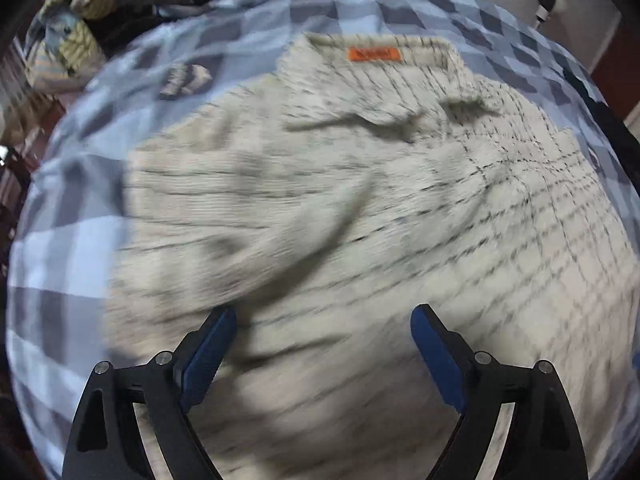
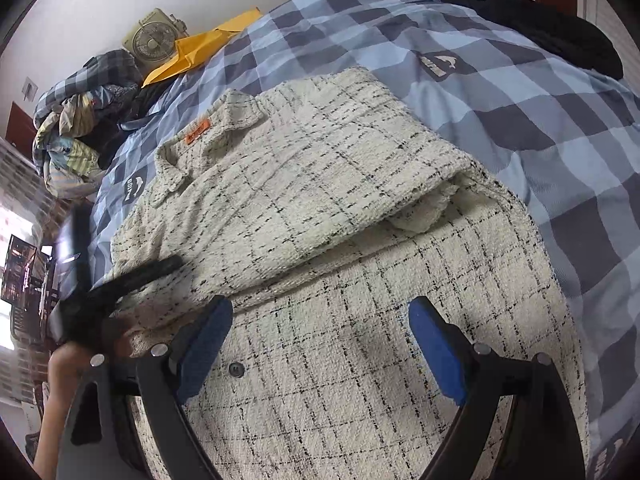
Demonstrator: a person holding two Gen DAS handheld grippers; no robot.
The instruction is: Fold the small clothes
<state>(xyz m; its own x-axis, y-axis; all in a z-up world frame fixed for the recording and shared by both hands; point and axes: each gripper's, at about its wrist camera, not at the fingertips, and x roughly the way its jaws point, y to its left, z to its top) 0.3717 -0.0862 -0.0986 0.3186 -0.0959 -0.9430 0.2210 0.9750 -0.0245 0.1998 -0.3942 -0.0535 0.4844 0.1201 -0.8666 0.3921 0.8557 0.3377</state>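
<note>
Blue-padded, our left gripper [image 1: 323, 316] gapes wide, empty, above the cream checked shirt [image 1: 340, 208]; our right gripper [image 2: 320, 312] likewise – nothing between its jaws. Shirt lies on the blue checked bed [image 2: 520, 92], collar at eleven o'clock – sleeve folded over.

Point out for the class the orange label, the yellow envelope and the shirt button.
orange label [image 1: 373, 54]: left wrist view, middle of the tag on the collar.
yellow envelope [image 2: 192, 56]: right wrist view, its flat face.
shirt button [image 2: 236, 368]: right wrist view, centre of the button.
</note>
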